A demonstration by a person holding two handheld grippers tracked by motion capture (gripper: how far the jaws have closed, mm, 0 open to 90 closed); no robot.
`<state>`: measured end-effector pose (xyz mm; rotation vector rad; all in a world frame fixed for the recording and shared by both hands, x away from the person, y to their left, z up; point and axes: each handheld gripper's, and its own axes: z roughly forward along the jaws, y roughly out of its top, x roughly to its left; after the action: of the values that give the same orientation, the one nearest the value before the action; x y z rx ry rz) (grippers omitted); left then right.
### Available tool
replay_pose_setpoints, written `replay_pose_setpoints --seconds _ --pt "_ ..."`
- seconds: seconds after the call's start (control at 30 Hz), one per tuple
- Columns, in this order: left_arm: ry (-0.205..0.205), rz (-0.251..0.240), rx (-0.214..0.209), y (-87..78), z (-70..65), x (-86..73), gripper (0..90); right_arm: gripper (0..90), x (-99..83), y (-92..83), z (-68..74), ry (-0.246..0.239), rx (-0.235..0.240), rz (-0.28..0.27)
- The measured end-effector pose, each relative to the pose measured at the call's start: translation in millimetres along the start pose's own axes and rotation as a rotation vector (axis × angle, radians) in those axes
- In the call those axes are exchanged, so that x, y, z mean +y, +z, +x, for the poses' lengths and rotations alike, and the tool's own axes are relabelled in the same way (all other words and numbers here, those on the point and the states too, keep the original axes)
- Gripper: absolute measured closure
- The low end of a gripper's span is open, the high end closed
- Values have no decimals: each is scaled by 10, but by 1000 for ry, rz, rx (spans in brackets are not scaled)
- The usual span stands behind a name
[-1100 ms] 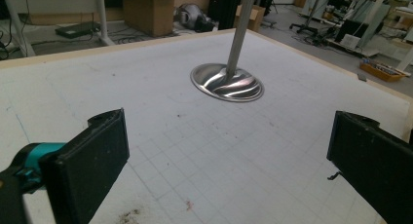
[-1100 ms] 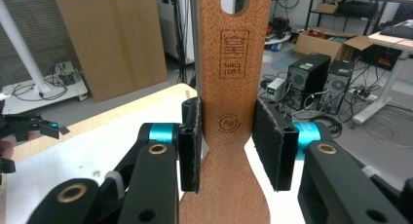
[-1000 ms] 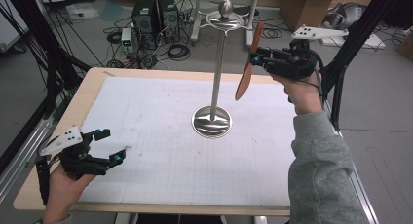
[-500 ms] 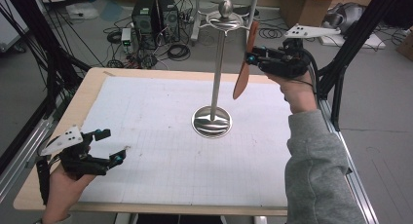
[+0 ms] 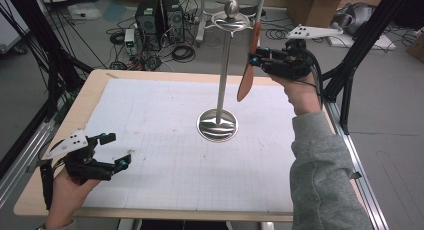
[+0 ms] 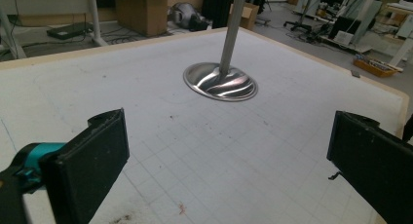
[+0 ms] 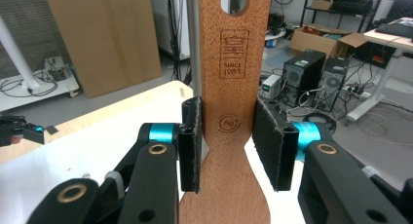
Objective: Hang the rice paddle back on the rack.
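A wooden spatula [image 5: 247,75] hangs blade-down in the air, held near its handle by my right gripper [image 5: 255,58], which is shut on it. The handle with its hanging hole [image 7: 234,63] rises between the right gripper's jaws [image 7: 229,141]. Just left of the spatula stands a tall metal stand [image 5: 220,85] with a round base [image 5: 217,126], and its hooked top is level with the handle end. My left gripper [image 5: 116,150] hovers open and holds nothing over the table's near left corner. Between its wide-apart jaws [image 6: 224,160] I see the stand's base [image 6: 220,82].
A white gridded mat [image 5: 165,140] covers the wooden table [image 5: 95,92]. Computer towers [image 5: 160,15], cables and cardboard boxes [image 5: 310,2] lie on the floor beyond the far edge. Black frame posts [image 5: 367,37] rise at the right.
My right gripper has carried the spatula a little to the left, closer to the stand's pole and top. The left gripper has stayed put.
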<state>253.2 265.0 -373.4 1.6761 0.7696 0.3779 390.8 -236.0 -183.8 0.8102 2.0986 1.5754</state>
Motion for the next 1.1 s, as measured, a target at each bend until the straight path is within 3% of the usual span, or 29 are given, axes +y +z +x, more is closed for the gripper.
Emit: replay_pose_setpoints --seconds 0.67,0.97,1.1 --pt "-6 7 3 15 21 -27 21 634 -44 60 9 5 5 -13" --pt "-5 -4 8 9 12 0 20 492 -82 -6 86 1 -9 -42" --pt "1 -9 1 29 -2 27 20 418 -157 -46 90 21 -19 -44"
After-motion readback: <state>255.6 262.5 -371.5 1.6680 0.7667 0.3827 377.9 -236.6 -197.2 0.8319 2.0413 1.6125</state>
